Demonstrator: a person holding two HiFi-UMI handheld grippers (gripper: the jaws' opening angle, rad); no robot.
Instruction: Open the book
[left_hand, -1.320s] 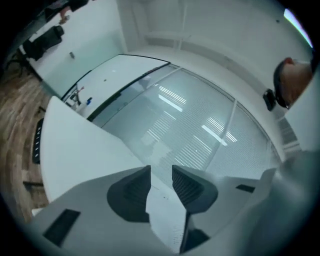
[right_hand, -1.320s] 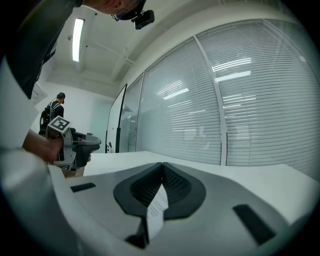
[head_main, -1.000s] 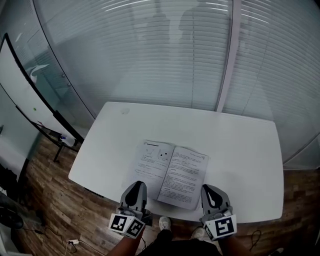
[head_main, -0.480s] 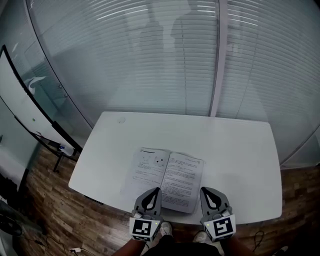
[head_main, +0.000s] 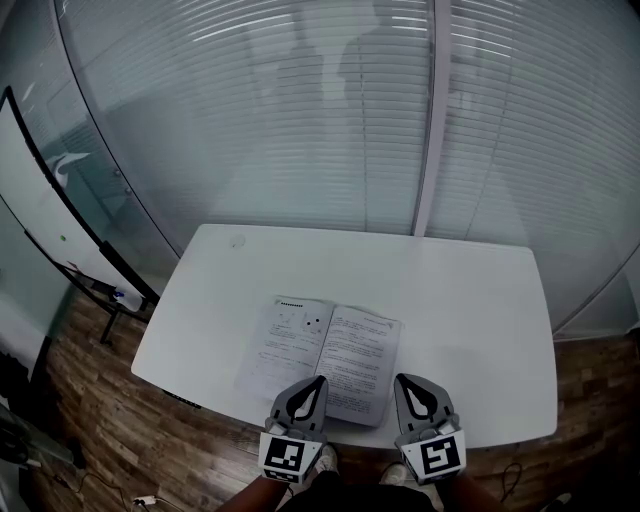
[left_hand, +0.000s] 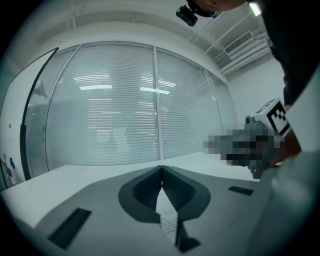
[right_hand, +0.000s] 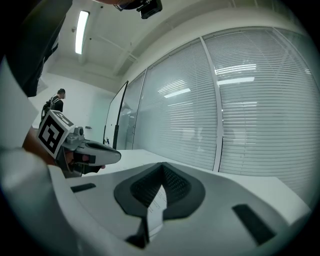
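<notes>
At the table (head_main: 470, 300) edge, left gripper (head_main: 317, 381) and right gripper (head_main: 403, 381) sit closed and empty beside the open book (head_main: 320, 345)

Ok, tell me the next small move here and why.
Probably just ease both grippers back off the table's near edge. The book already lies open and flat on the white table. The left gripper and right gripper sit at the book's near edge with jaws shut, and nothing seems left to turn.
</notes>
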